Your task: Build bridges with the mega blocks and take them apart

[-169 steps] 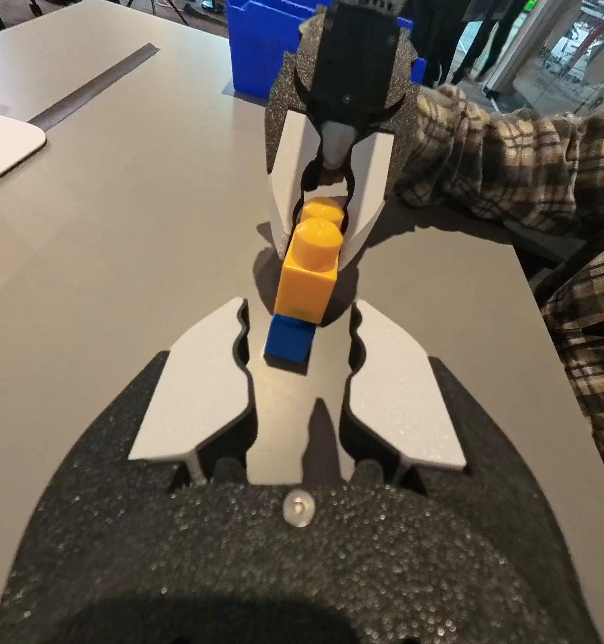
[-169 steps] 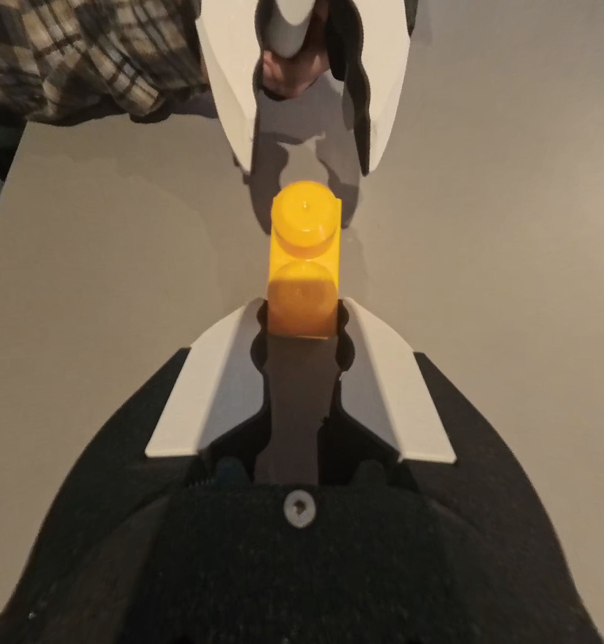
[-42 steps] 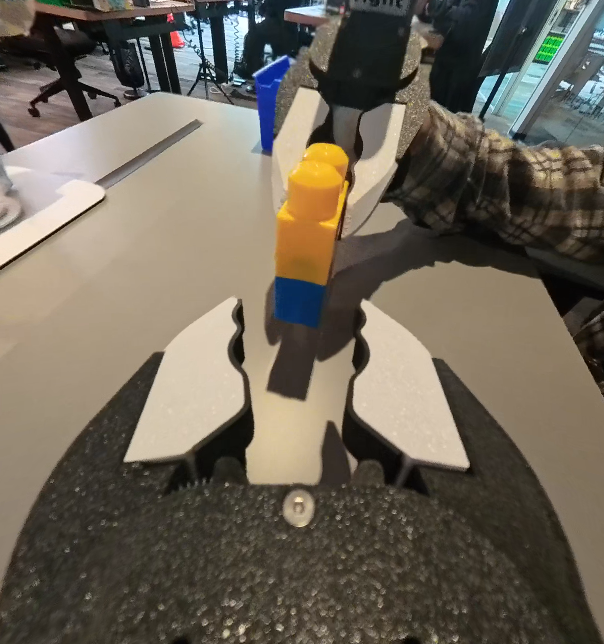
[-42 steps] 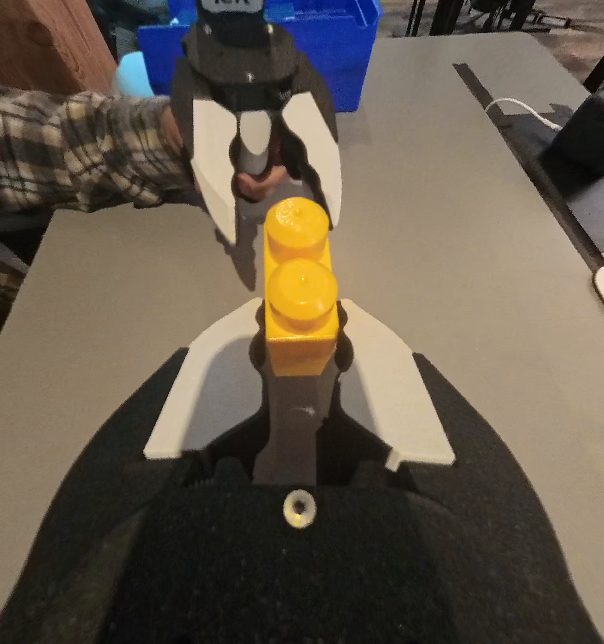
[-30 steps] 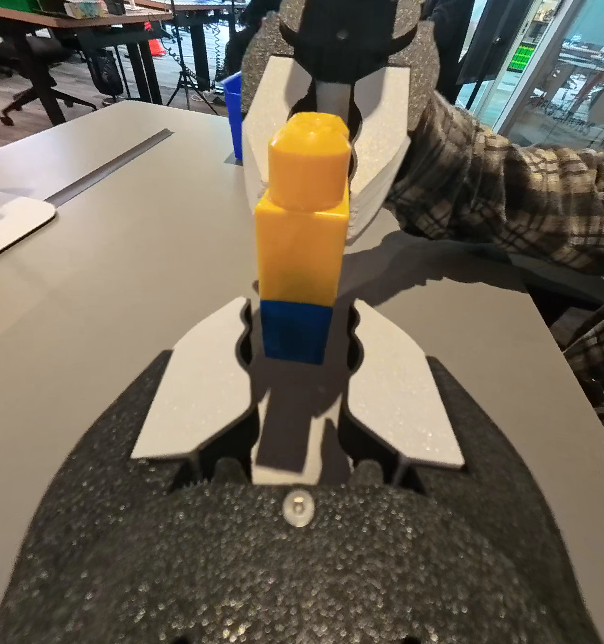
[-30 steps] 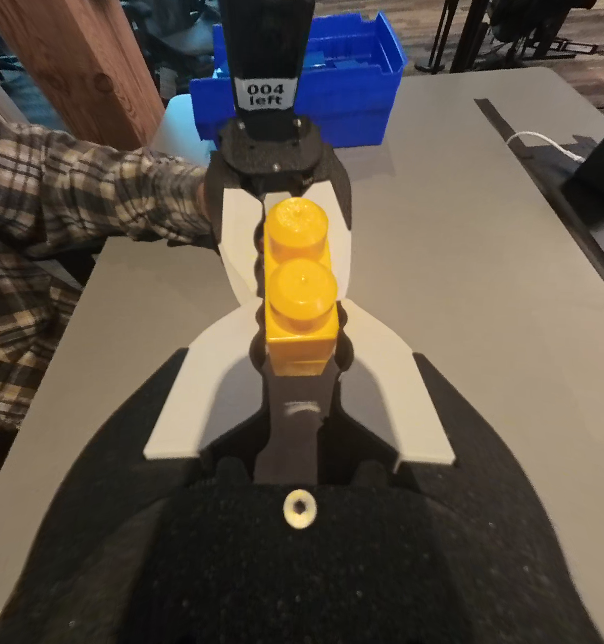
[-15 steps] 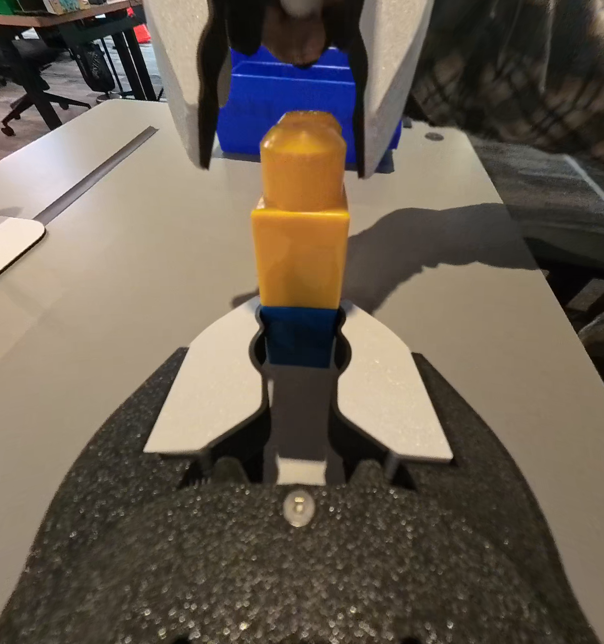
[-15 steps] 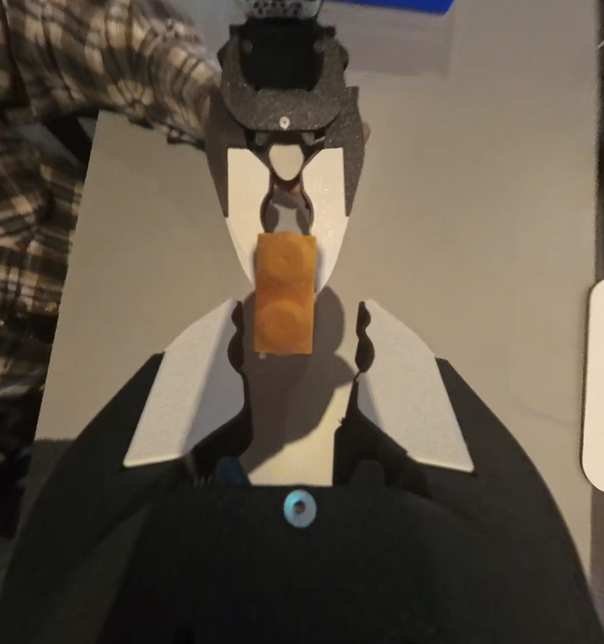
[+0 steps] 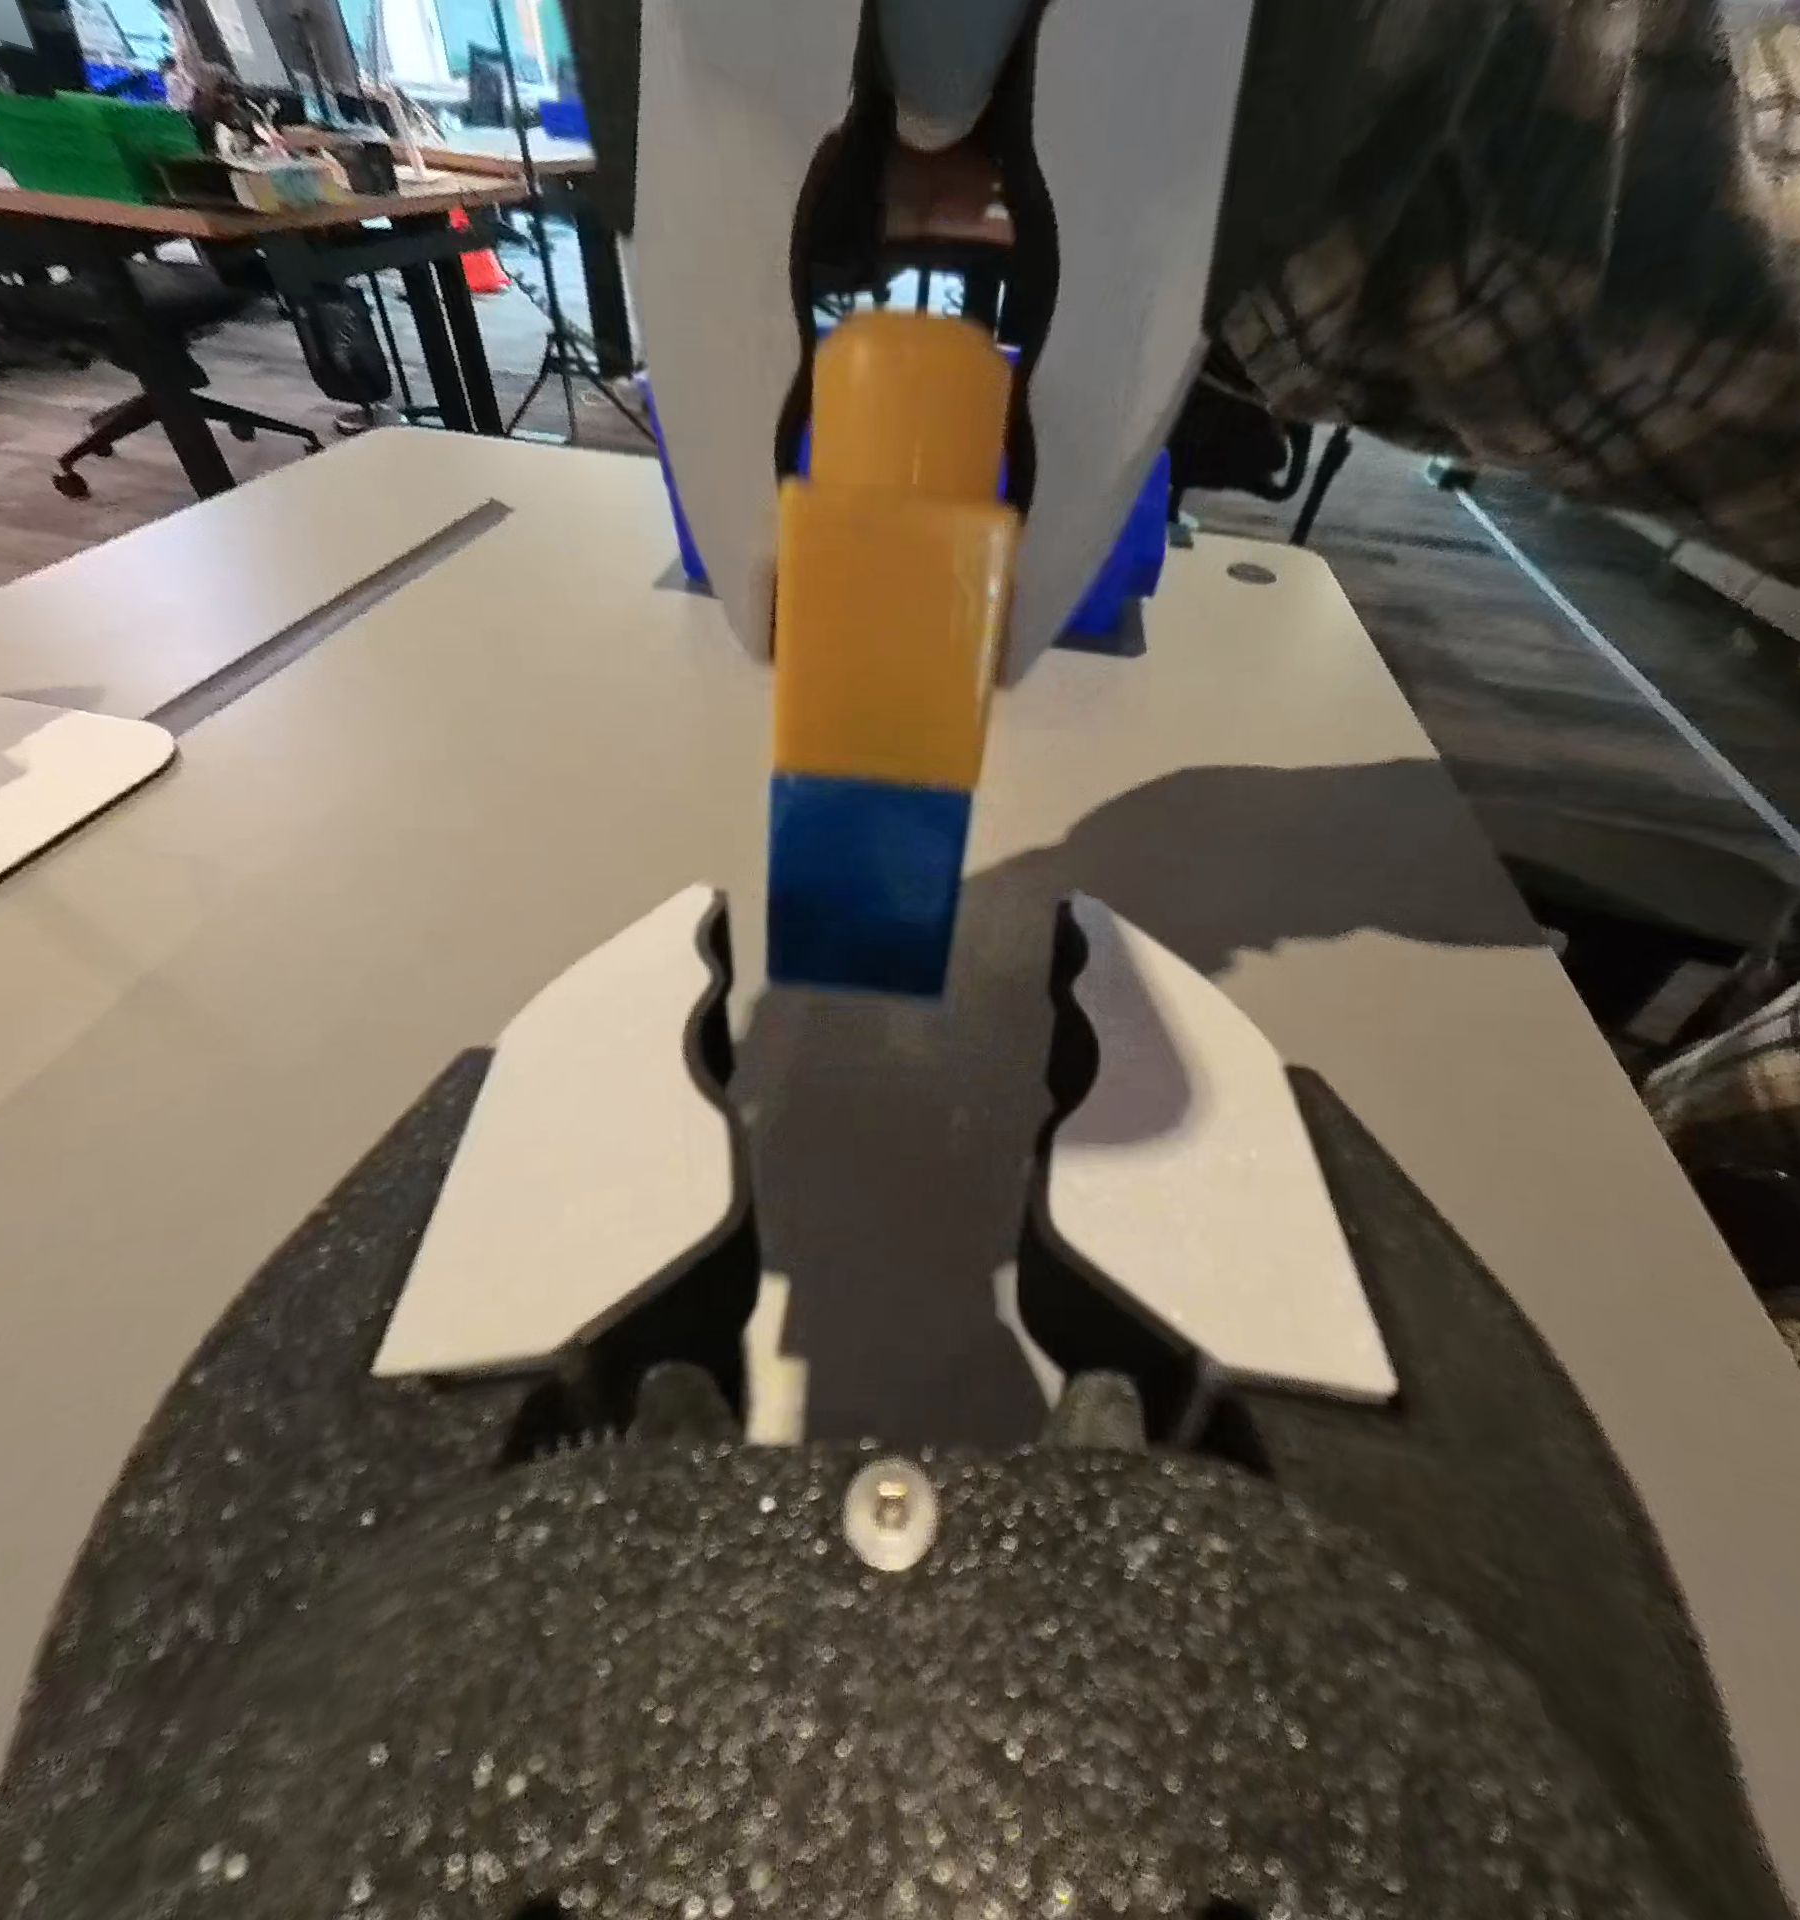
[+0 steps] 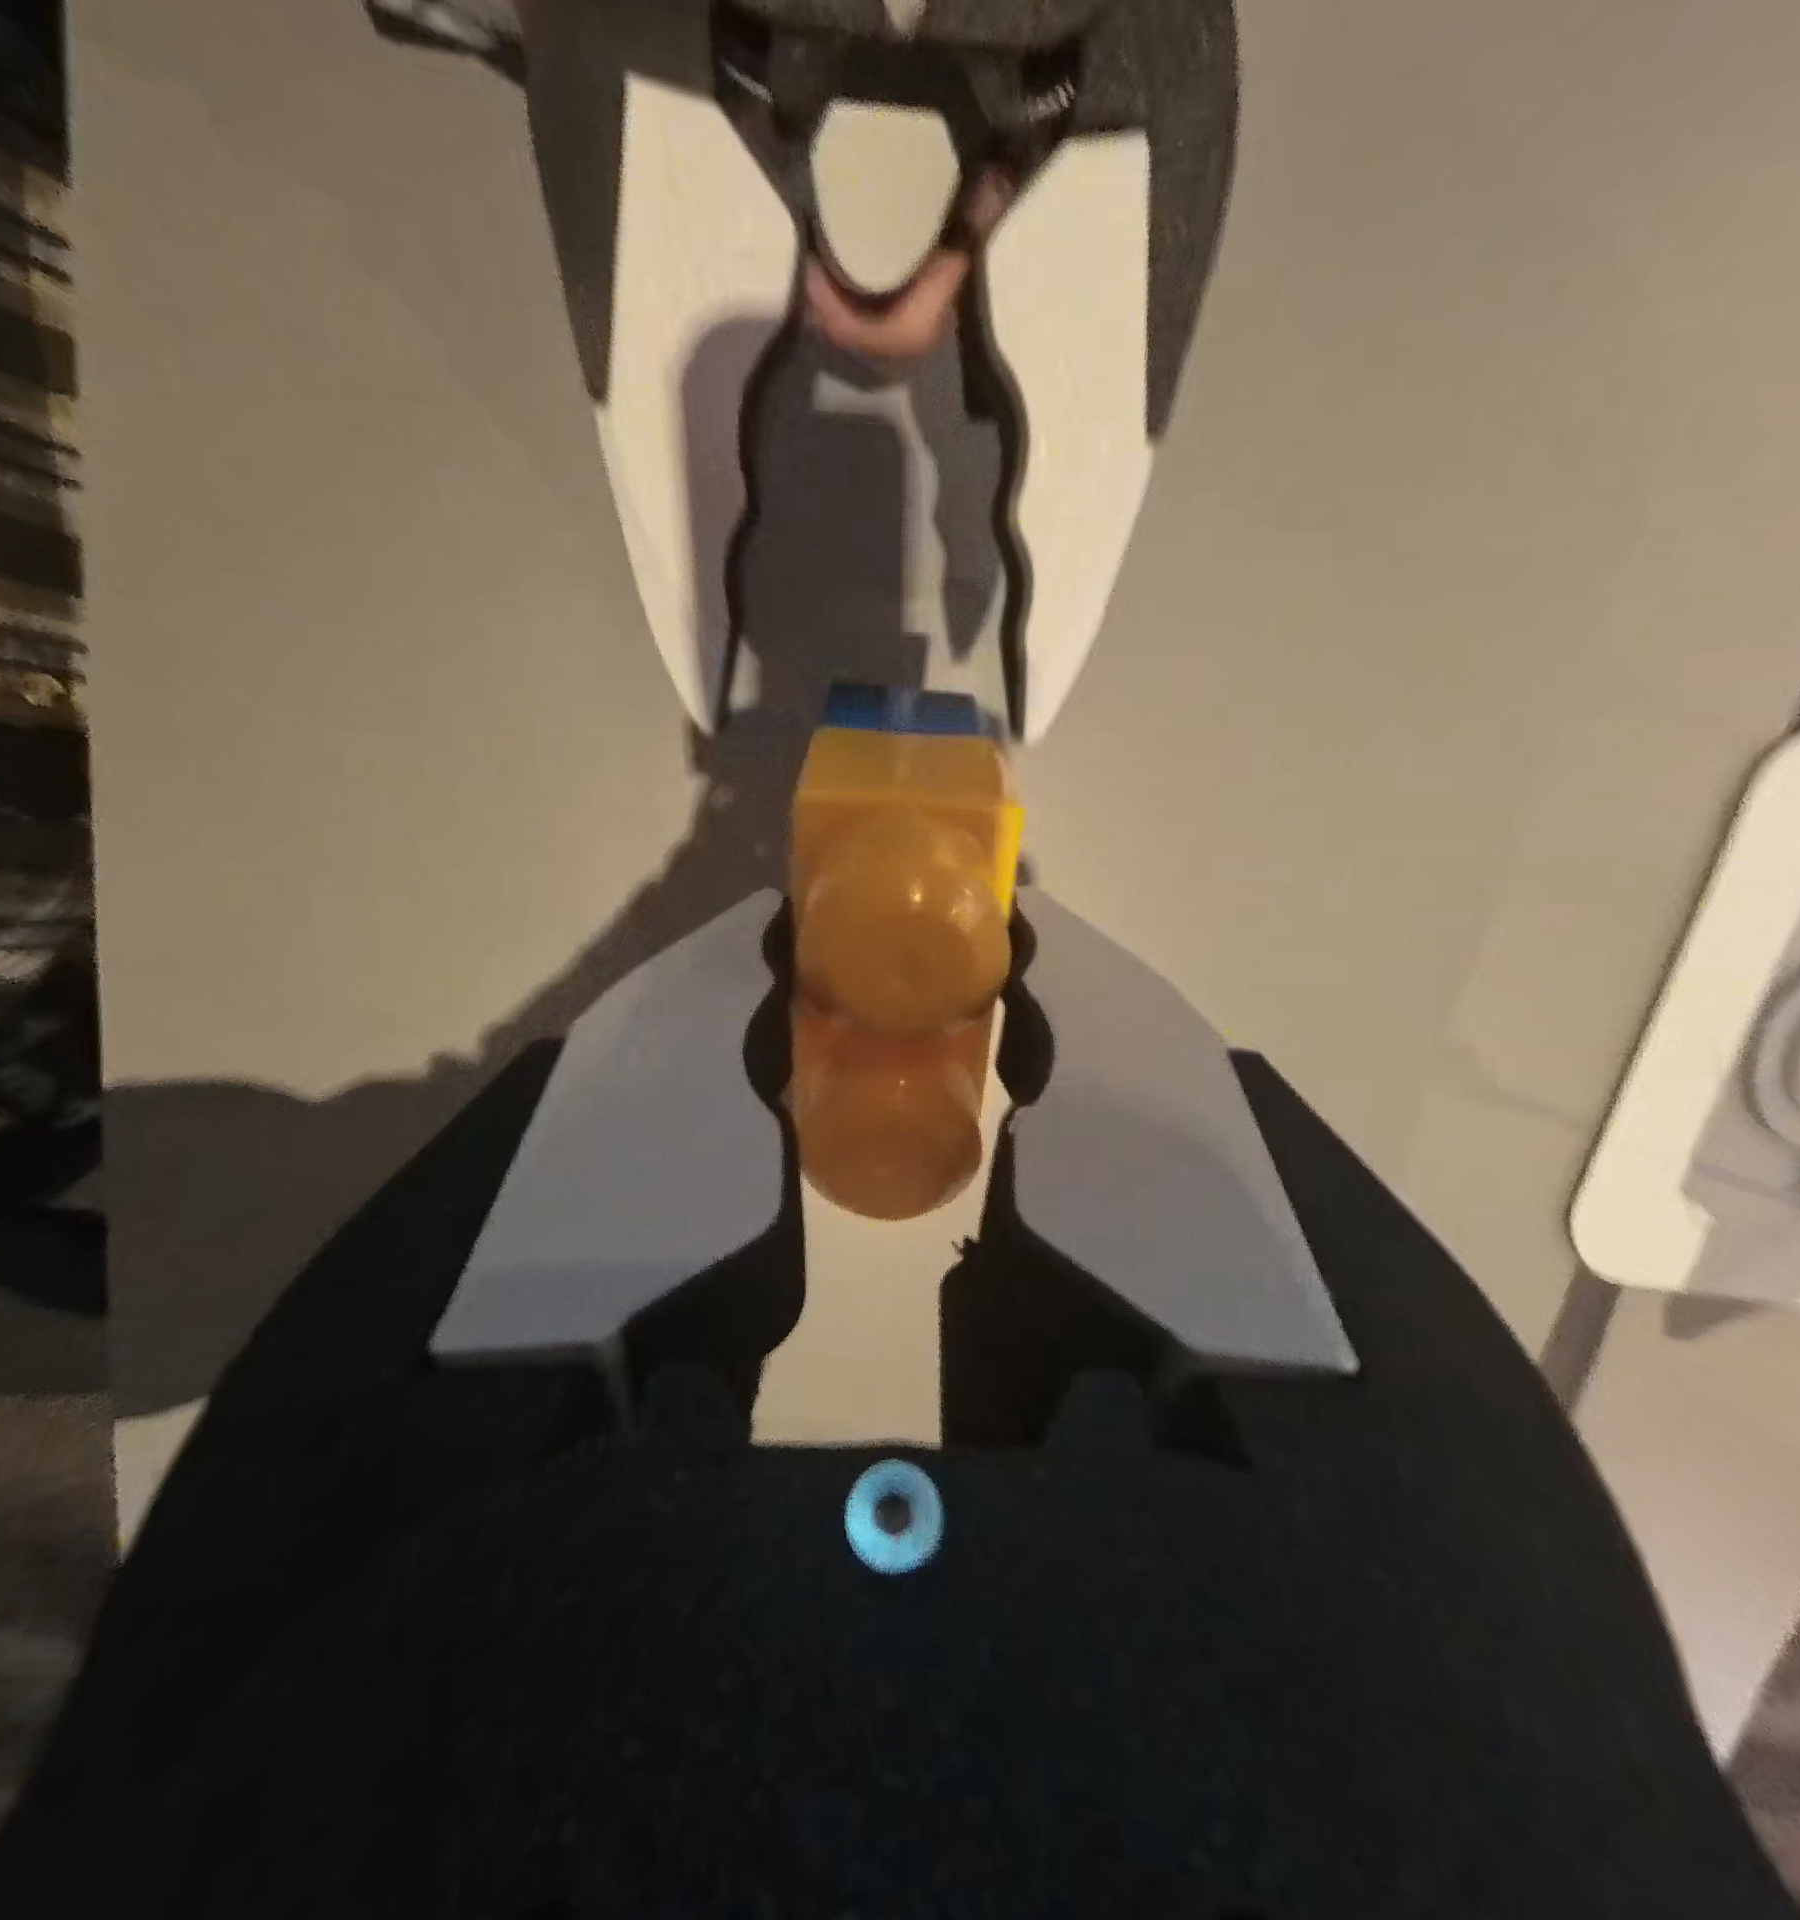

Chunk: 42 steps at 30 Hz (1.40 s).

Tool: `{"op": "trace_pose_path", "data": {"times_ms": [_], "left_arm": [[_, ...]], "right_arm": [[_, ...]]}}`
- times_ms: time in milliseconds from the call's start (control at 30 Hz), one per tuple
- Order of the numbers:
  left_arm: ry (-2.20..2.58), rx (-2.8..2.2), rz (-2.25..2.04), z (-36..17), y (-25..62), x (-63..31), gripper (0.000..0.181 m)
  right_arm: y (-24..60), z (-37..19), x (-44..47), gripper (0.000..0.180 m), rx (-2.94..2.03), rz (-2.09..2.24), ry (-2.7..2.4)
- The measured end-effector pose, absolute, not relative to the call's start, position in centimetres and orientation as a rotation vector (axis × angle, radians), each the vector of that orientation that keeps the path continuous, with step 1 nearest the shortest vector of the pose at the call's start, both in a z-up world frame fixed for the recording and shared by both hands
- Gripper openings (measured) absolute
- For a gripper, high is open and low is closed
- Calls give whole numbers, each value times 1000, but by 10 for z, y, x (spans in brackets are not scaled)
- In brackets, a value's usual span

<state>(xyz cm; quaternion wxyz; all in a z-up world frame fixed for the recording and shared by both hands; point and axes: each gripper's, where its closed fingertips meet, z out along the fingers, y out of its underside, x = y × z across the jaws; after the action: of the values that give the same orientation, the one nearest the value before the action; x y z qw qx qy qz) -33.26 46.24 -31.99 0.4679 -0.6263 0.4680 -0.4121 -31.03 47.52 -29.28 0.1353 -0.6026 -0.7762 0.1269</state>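
A yellow two-stud mega block (image 9: 885, 644) sits on top of a blue block (image 9: 865, 894), above the grey table (image 9: 356, 831). My right gripper (image 10: 896, 909) is shut on the yellow block (image 10: 901, 935) and comes down on it from above; it also shows in the left wrist view (image 9: 888, 655). My left gripper (image 9: 891, 899) is open, with its tips on either side of the blue block and not pressing it. In the right wrist view the left gripper (image 10: 872, 722) stands open around the blue block (image 10: 896, 704). I cannot tell whether the stack touches the table.
A blue bin (image 9: 1124, 561) stands at the far end of the table behind the blocks. A white pad (image 9: 23, 779) lies at the left edge and shows in the right wrist view (image 10: 1727, 1039). A plaid sleeve (image 9: 1550, 260) is at the upper right. A dark strip (image 9: 335, 613) runs along the table. My right fingertips sit around 4 cm from my left ones.
Half a second ago my left gripper was shut on the blue block and my right was open above. Now the right has closed on the yellow block and the left has opened.
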Motion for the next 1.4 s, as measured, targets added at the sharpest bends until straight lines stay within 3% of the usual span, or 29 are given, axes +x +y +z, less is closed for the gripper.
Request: {"op": "trace_pose_path", "data": {"times_ms": [100, 500, 833, 1400], "left_arm": [[1114, -1532, -1020, -318, 464, -335, 68], [1106, -1452, -1053, -312, 457, -332, 61], [1081, -1468, -1069, -320, 459, -328, 60], [1078, -1481, -1079, -326, 466, -311, 60]], "right_arm": [[490, -270, -269, 37, -1794, 249, -2192], [571, -192, -18, 37, -2118, -185, -1837], [611, -255, 82, 36, -2268, -155, -1944], [629, -352, 83, 36, -2254, 92, -2152]]}}
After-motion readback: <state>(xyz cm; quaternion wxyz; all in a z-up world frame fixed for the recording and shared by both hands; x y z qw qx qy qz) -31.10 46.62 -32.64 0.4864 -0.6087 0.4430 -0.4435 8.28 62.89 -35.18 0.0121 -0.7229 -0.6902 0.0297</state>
